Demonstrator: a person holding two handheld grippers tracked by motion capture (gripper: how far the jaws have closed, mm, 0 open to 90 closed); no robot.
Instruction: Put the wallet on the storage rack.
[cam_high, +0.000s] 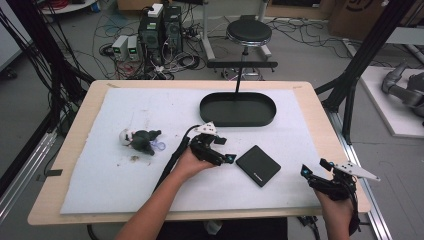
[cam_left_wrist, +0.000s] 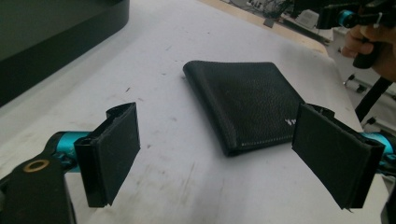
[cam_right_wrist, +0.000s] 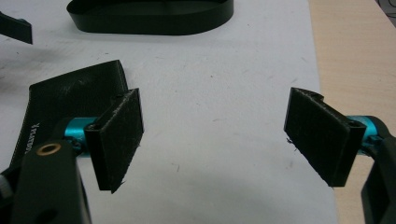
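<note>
A black leather wallet (cam_high: 258, 165) lies flat on the white mat, right of centre. My left gripper (cam_high: 226, 150) is just to its left, low over the mat and pointing at it. In the left gripper view its jaws stand open (cam_left_wrist: 219, 140), and the wallet (cam_left_wrist: 247, 105) lies a little ahead between them, untouched. My right gripper (cam_high: 315, 167) hovers near the table's right front corner, also open (cam_right_wrist: 217, 126) with only bare mat between its pads. From there the wallet (cam_right_wrist: 70, 93) lies to the left, behind the left pad.
A black oval tray (cam_high: 237, 110) stands at the back centre of the mat (cam_high: 100, 190). A small clump of toys, dark green and white (cam_high: 140, 140), lies at the left with crumbs around it. The table's wooden edge (cam_right_wrist: 355, 56) is close on the right.
</note>
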